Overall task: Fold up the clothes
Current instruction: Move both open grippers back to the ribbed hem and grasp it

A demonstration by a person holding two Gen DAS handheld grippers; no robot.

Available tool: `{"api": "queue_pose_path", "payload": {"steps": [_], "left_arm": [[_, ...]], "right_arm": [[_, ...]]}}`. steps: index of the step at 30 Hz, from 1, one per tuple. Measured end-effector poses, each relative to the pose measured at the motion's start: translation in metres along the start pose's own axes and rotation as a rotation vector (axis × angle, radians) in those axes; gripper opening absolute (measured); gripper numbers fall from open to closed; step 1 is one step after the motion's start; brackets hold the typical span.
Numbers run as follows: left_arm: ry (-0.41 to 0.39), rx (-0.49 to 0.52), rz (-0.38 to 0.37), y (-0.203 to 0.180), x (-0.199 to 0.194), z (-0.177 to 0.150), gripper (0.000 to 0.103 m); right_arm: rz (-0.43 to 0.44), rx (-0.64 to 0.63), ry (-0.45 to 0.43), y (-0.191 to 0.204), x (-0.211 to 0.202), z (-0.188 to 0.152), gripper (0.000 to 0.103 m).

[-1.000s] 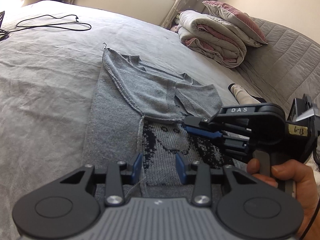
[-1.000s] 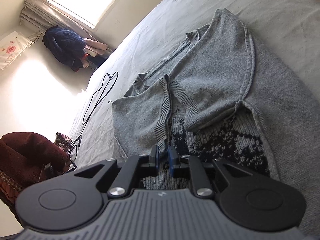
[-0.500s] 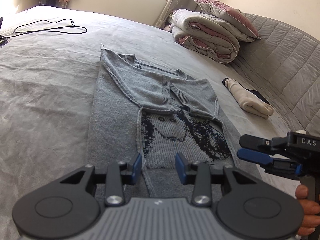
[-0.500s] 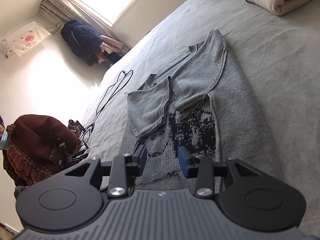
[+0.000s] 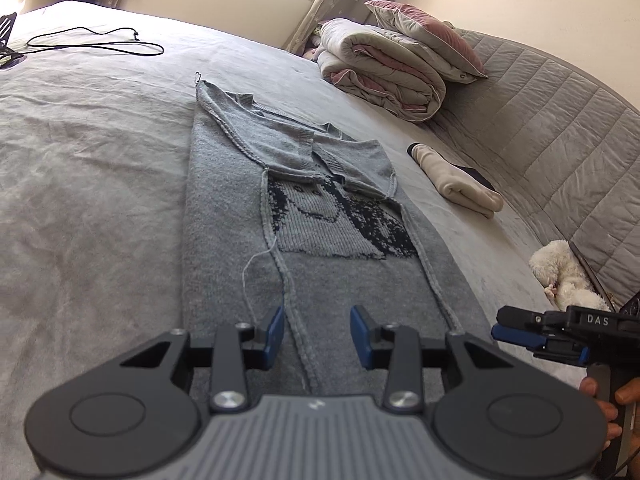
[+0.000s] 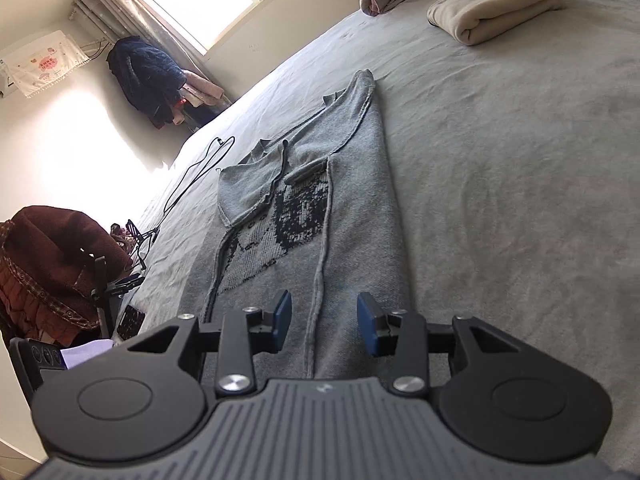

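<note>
Left wrist view: soft, limp knit sweater [image 5: 224,216], sleeves folded in, on bed [image 5: 80,168].
Both tongs, left [image 5: 318,334] and right [image 6: 324,322], stand apart and empty, the right just opened; grip the near hem corners.

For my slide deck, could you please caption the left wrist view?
Open left gripper over a grey sweater, sleeves folded in, on the bed.

Lying flat along the bed [image 5: 100,200] – grey knit sweater [image 5: 224,220] inside out, both sleeves folded across the chest, dark pattern showing below – hem nearest, neckline pointing toward the far edge.
</note>
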State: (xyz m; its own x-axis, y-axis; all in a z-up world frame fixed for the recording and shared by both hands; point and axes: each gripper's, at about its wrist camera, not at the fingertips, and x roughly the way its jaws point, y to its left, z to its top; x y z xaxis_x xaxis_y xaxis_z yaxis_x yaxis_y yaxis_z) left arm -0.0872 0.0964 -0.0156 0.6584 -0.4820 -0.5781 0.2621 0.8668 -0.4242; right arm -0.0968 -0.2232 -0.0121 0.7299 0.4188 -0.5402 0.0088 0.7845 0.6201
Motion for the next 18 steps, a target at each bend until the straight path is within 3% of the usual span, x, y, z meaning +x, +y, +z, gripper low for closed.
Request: {"api": "queue_pose_path", "payload": {"steps": [11,18], "left_arm": [[-0.053,-0.049,0.045,0.032,-0.052,-0.021,0.037],[-0.002,-0.091,0.057,0.052,-0.065,-0.026,0.037]], "right_arm": [[-0.051,0.006,-0.029,-0.010,-0.029,-0.031,0.045],[-0.057,0.052,-0.051,-0.023,-0.038,-0.047,0.047]]}}
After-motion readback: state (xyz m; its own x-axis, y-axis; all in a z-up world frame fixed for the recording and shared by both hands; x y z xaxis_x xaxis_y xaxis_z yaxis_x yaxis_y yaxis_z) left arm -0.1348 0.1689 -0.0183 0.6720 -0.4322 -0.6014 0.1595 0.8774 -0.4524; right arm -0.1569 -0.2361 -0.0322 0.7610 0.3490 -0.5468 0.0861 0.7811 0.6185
